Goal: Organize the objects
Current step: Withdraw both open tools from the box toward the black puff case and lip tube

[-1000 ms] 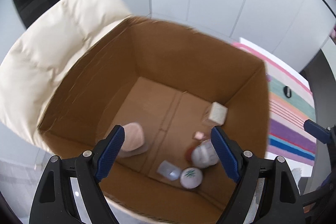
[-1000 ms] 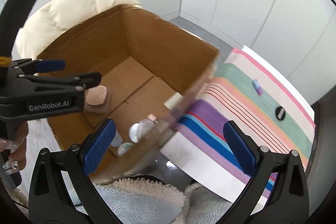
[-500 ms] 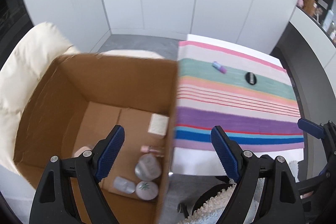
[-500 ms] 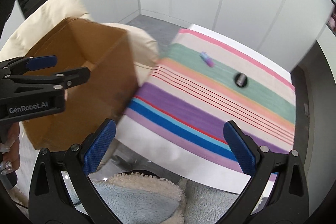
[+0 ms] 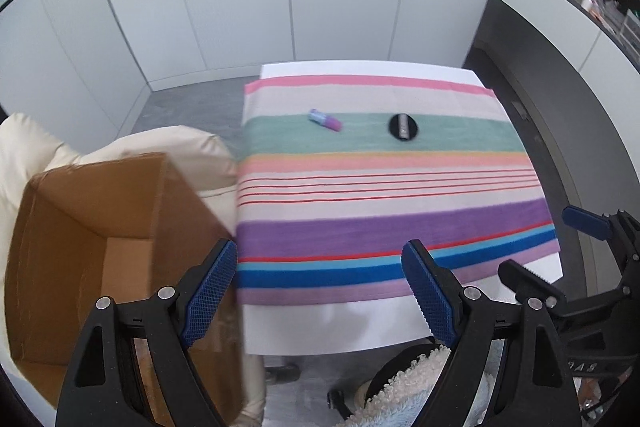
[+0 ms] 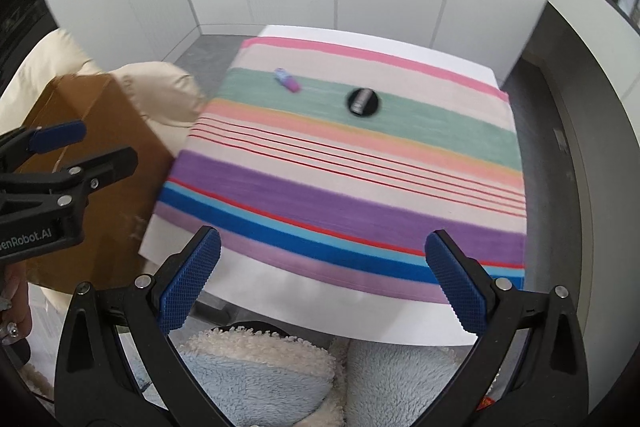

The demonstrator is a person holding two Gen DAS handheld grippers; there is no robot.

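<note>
Two items are waiting on the striped cloth [image 5: 384, 187].
Both the left gripper [image 5: 320, 291] and right gripper [image 6: 320, 279] are hanging released and empty; the purple tube [image 5: 325, 120] and black disc [image 5: 403, 126] are lying unboxed, away from the cardboard box [image 5: 100, 227].

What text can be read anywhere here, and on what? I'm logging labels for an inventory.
"enRobot.AI": white print on the left tongs body, first letter cut off at the picture's edge.
Embossed letters on the right tongs body: too unclear to read.
Black round disc, pale label: blurred, unreadable.
Purple tube: no legible print.
</note>
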